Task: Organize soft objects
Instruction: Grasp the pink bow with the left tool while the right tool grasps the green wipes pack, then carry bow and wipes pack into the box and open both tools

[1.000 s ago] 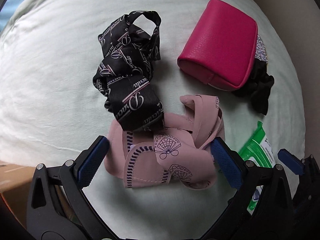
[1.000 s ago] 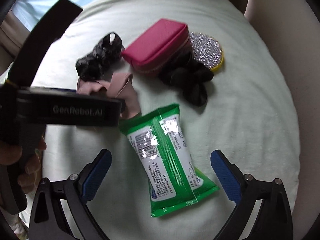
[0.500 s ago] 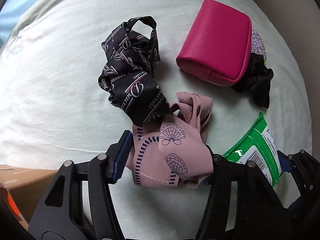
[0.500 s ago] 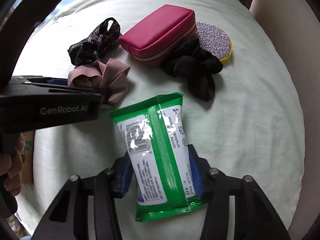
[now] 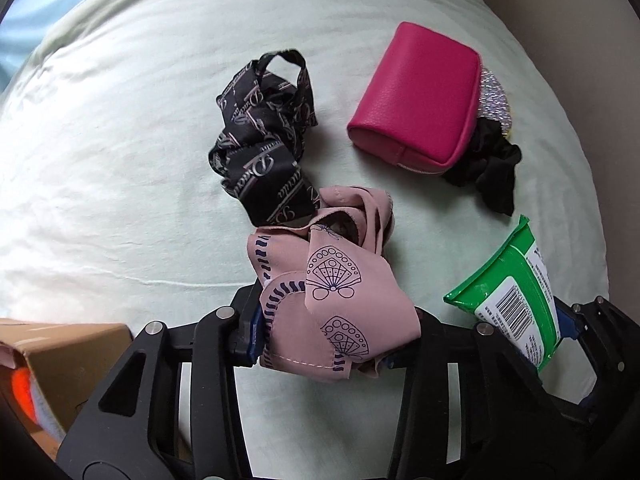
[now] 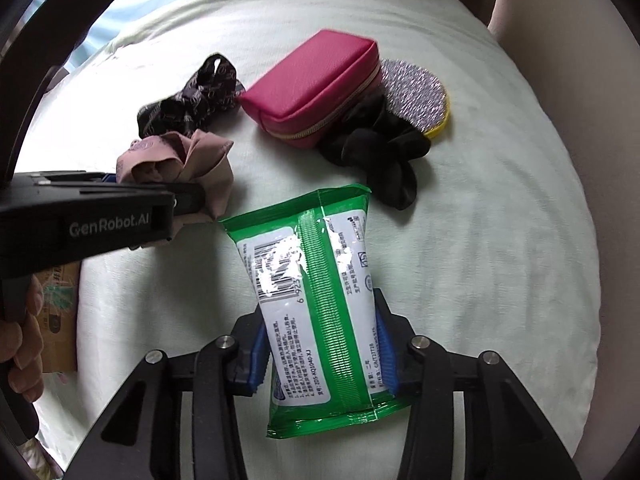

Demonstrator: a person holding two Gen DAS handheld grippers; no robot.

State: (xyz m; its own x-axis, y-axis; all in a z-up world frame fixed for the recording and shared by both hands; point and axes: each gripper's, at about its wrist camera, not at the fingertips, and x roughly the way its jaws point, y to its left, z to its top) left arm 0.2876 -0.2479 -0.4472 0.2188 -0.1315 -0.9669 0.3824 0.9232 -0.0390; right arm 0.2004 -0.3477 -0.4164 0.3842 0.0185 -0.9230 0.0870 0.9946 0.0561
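Observation:
My left gripper (image 5: 320, 344) is shut on a pink printed cloth (image 5: 332, 292), which also shows in the right wrist view (image 6: 180, 168). My right gripper (image 6: 320, 352) is shut on a green wet-wipes pack (image 6: 316, 292), seen at the right edge of the left wrist view (image 5: 516, 300). A black printed scarf (image 5: 264, 152) lies bunched just beyond the pink cloth. A pink zip pouch (image 5: 420, 96) lies further right, with a black scrunchie (image 5: 488, 172) and a glittery round pad (image 6: 416, 92) behind it.
Everything lies on a pale green cushion (image 5: 120, 160). A cardboard box (image 5: 60, 360) stands at the cushion's near left edge. A beige padded wall (image 6: 568, 80) rises on the right.
Both grippers went from open to shut: the left closed on the pink cloth, bunching it, and the right closed on the wipes pack. Both tools moved in closer.

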